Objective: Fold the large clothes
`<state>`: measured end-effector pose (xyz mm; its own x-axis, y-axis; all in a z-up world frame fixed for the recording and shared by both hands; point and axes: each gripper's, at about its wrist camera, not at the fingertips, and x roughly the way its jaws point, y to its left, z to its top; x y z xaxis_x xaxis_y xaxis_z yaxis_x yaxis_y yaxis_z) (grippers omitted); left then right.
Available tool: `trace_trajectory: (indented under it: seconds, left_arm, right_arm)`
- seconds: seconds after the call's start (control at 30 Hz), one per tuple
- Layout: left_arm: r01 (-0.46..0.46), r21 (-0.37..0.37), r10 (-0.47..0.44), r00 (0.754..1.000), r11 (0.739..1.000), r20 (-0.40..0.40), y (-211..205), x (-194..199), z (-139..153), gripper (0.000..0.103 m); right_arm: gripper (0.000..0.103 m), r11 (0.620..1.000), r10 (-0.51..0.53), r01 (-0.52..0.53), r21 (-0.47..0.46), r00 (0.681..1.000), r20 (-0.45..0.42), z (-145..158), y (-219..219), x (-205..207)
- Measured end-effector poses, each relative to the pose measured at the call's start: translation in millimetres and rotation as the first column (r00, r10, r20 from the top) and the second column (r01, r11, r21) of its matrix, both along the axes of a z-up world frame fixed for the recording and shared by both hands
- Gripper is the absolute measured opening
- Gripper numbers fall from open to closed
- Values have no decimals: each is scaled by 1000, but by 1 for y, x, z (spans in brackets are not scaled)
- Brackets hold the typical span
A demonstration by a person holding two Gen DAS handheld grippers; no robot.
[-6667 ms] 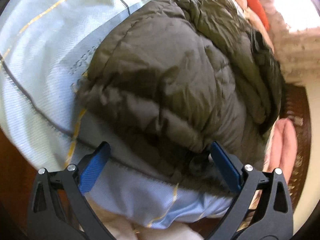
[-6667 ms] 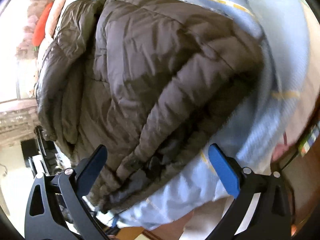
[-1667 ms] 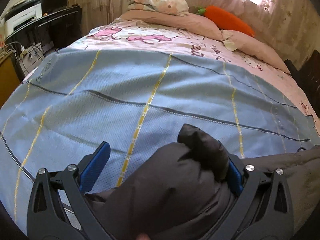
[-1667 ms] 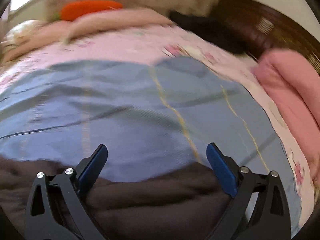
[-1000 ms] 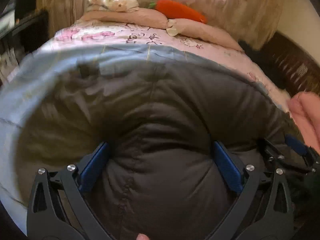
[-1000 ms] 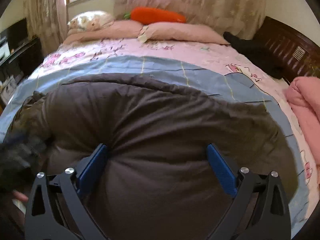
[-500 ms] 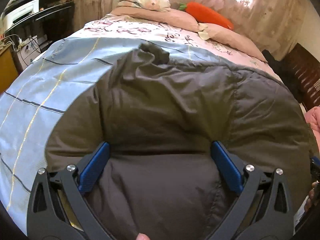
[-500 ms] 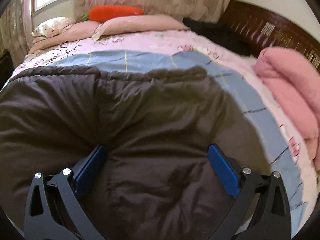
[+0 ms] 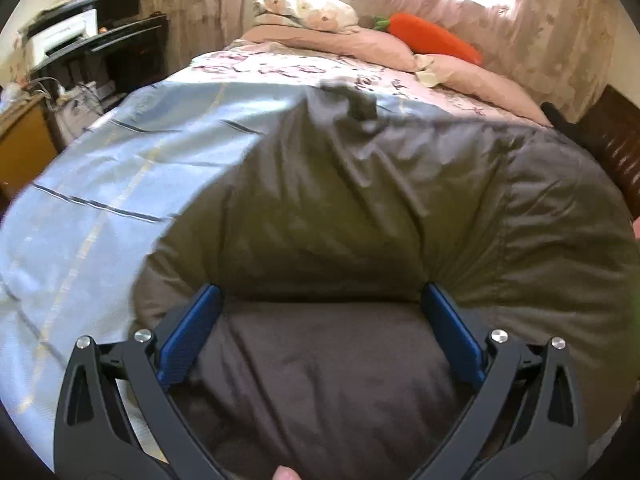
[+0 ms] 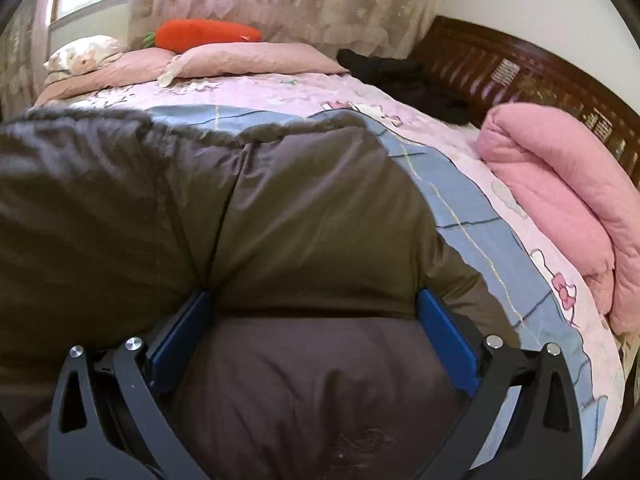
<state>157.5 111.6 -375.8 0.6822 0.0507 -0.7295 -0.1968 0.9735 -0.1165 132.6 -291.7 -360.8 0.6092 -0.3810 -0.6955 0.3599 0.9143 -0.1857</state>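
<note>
A puffy olive-brown quilted jacket (image 9: 360, 208) lies spread over the light blue striped blanket (image 9: 100, 184) on the bed. The left tongs (image 9: 320, 312) and right tongs (image 10: 314, 312) both stand wide, jacket fabric bulging between their blue pads. A folded pink quilt (image 10: 560, 184) sits near the dark wooden headboard (image 10: 520, 76).

Both wrist cameras are sitting low and close over the dark jacket (image 9: 360, 220), facing up the bed (image 10: 280, 84); both are sharing the carrot pillow (image 9: 432, 38).
</note>
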Motion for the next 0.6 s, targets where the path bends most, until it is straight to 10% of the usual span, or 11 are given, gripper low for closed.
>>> trace_trajectory:
  seconds: [0.23,0.6]
  left_arm:
    - [-31,-4,31,985,1000,172,-6,-38,160,101]
    - [123,148,-161,945,981,283,-40,-118,425,101]
  right_arm:
    - [102,981,104,-132,143,977,188,154,35,-31]
    - [102,953,296,-302,-23,913,282,427,88,-120]
